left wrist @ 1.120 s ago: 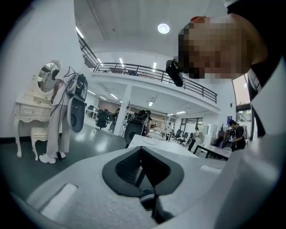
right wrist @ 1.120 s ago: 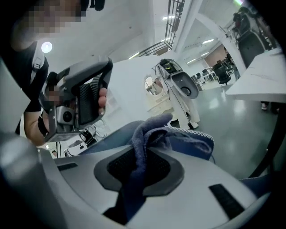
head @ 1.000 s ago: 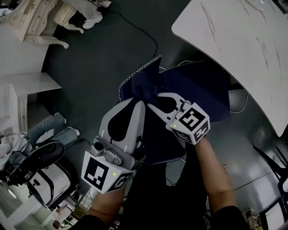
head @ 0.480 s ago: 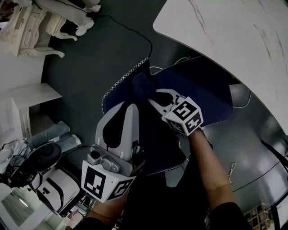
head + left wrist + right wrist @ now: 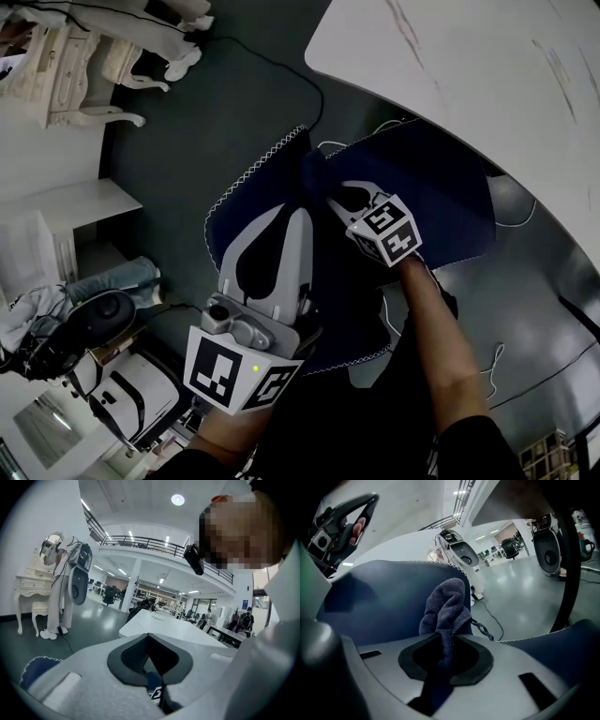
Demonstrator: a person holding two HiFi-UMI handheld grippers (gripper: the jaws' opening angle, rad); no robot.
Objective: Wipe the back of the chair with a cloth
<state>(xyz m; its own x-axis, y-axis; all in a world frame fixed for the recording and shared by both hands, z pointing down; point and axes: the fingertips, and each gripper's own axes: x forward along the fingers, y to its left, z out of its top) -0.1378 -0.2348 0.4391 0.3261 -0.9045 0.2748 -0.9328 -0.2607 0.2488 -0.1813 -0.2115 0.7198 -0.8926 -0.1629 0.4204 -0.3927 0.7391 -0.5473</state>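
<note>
Right gripper view shows the right gripper with fingers shut on the cloth by the chair back, ready, I think, to rub along it; the left gripper has its fingers together.

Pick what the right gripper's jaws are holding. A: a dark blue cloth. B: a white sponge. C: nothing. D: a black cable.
A: in the right gripper view, the right gripper has its jaws shut on the dark blue cloth, which bunches up in front of the chair back.

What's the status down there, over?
Left claw shut, beside chair back. Right claw shut on cloth. Cloth at chair back. Nothing in the way.
</note>
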